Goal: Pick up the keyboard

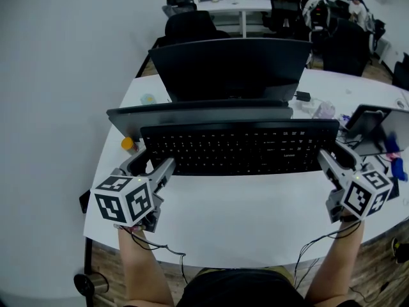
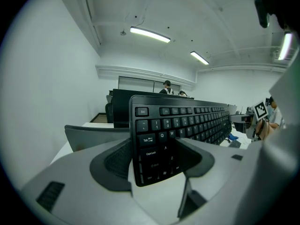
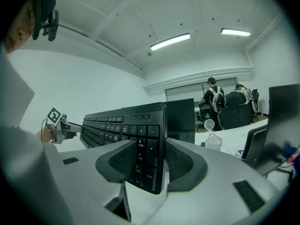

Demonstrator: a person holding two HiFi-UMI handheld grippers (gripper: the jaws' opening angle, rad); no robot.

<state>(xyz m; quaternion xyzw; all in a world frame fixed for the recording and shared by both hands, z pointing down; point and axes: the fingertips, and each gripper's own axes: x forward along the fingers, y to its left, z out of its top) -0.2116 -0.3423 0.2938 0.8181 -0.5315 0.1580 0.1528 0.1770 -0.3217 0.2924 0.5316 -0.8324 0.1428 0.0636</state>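
Head view: white table [image 1: 255, 216]; person's forearms enter from the near edge, 1 gripper in each hand.

Keyboard [image 1: 239, 147]: black, full-size, lying left to right across the middle of the table, just on the near side of the monitor [image 1: 230, 69]. Key face is up toward the head camera. Its far edge overlaps a dark grey panel [image 1: 198, 114] at the foot of the monitor. Cannot tell whether it clears the tabletop.

Left gripper [image 1: 156, 160]: clamped on the left end of the keyboard. In the left gripper view [image 2: 154, 149] the keyboard [image 2: 187, 121] stands edge-on between the 2 jaws, 1 pad against its back and the other across the Tab/Caps Lock corner. Jaws are moderately apart, filled by the keyboard.

Right gripper [image 1: 332, 153]: clamped on the right end. In the right gripper view [image 3: 150, 161] the number-pad end of the keyboard [image 3: 108, 125] sits between the 2 pads, both close against it.

Marker cubes: left cube [image 1: 124, 200] and right cube [image 1: 366, 194], both near the table's near edge.

Other items: small orange object [image 1: 128, 143] just left of the keyboard; tilted dark screen [image 1: 377, 128] on the right side; office chair [image 1: 190, 25] beyond the monitor; people [image 1: 307, 2] at desks in the far background.
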